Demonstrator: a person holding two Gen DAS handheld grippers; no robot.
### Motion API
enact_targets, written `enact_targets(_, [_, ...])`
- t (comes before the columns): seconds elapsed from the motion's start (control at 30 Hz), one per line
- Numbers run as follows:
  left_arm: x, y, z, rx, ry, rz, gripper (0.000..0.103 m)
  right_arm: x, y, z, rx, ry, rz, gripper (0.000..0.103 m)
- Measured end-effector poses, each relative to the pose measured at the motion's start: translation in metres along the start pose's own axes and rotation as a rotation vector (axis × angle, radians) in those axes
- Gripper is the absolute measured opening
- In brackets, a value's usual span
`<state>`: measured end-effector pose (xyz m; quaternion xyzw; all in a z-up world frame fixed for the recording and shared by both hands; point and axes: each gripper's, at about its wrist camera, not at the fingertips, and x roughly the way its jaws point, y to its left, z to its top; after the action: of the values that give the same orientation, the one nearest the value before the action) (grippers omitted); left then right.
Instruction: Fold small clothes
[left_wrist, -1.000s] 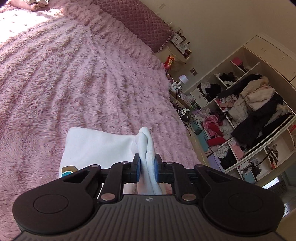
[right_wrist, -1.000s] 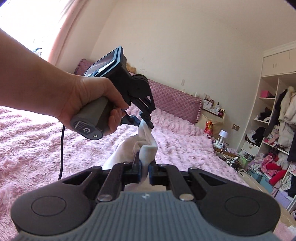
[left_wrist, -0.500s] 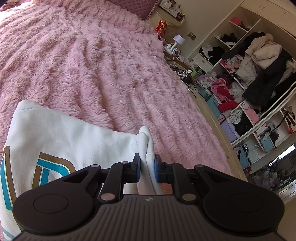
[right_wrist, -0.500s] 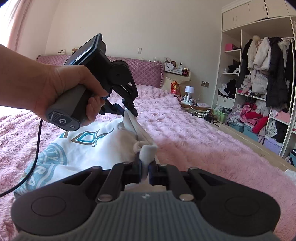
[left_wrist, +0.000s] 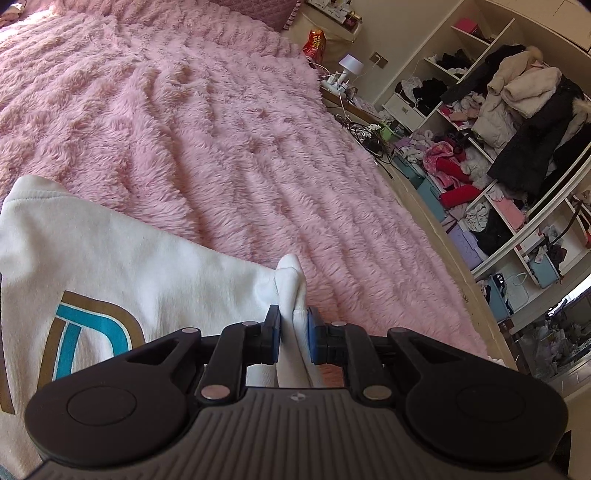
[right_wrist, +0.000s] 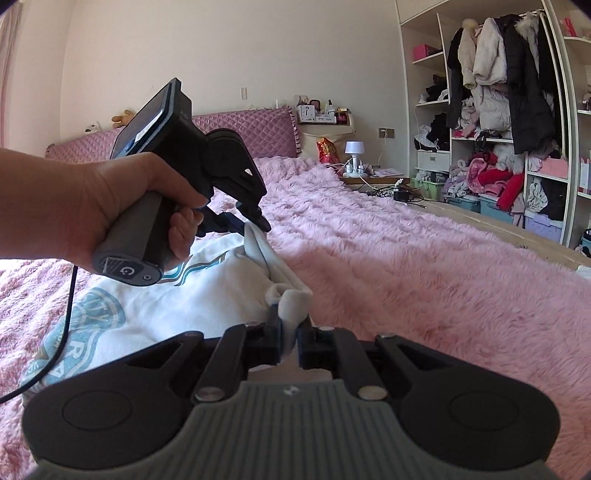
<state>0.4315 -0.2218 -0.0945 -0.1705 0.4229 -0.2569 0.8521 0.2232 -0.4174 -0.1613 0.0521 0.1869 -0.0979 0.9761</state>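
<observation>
Shirt (left_wrist: 155, 266), soft and limp, lay spread on the blanket (left_wrist: 207, 122) while your left gripper (left_wrist: 293, 334) and right gripper (right_wrist: 290, 341) each clamped a bunched edge corner, your best holds.

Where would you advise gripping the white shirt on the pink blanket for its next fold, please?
Judging by its pose, grip the white shirt along its gathered right-hand edge, coming from the bare side of the pink blanket. The left gripper and right gripper already pinch bunched corners there; the printed body lies flat.
</observation>
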Motion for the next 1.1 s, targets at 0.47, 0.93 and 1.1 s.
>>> enact_targets(0.47, [0.006,-0.022,0.0,0.175,0.053,0.054,0.053,0.001,0.006,-0.017,-0.026,0.058,-0.069,0.026])
enact_targets(0.93, [-0.202,0.041,-0.098,0.288,-0.068,0.178,0.06,-0.032,-0.032,0.014,0.1,0.121,0.134,0.038])
enact_targets(1.1, [-0.215,0.051,-0.155,0.372,-0.003,0.242,0.06,-0.024,-0.027,0.013,0.108,0.195,0.141,0.043])
